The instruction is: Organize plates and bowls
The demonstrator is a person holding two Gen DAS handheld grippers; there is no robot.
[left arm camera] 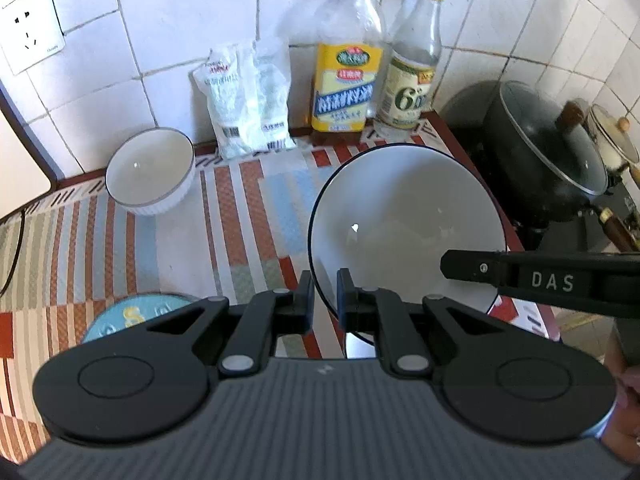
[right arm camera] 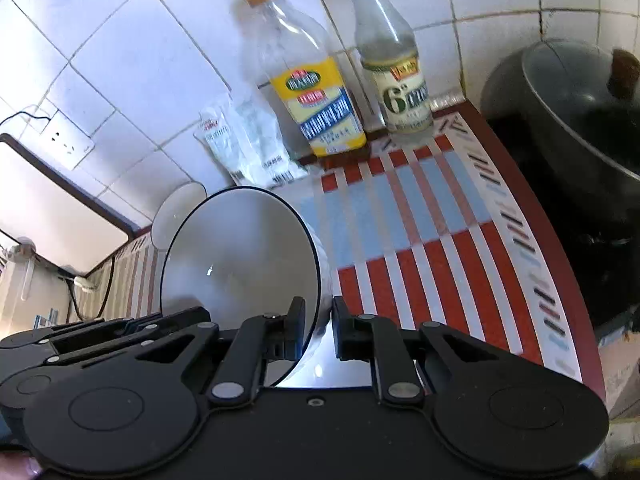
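Note:
A large white bowl with a dark rim (left arm camera: 400, 220) is held tilted above the striped mat. My left gripper (left arm camera: 325, 280) is shut on its near left rim. My right gripper (right arm camera: 318, 312) is shut on the same large bowl (right arm camera: 240, 256) at its right rim; one of its fingers (left arm camera: 520, 276) shows in the left wrist view. A smaller white ribbed bowl (left arm camera: 150, 170) stands on the mat at the back left; it also shows in the right wrist view (right arm camera: 176, 212) behind the large bowl. A light blue plate (left arm camera: 132, 316) lies near my left gripper, partly hidden.
Two bottles (left arm camera: 348, 60) (left arm camera: 416, 64) and a plastic bag (left arm camera: 248, 96) stand against the tiled wall. A black pot with a glass lid (left arm camera: 548, 148) sits on the stove at the right. The striped mat (right arm camera: 432, 240) covers the counter. A wall socket (left arm camera: 24, 36) is at the upper left.

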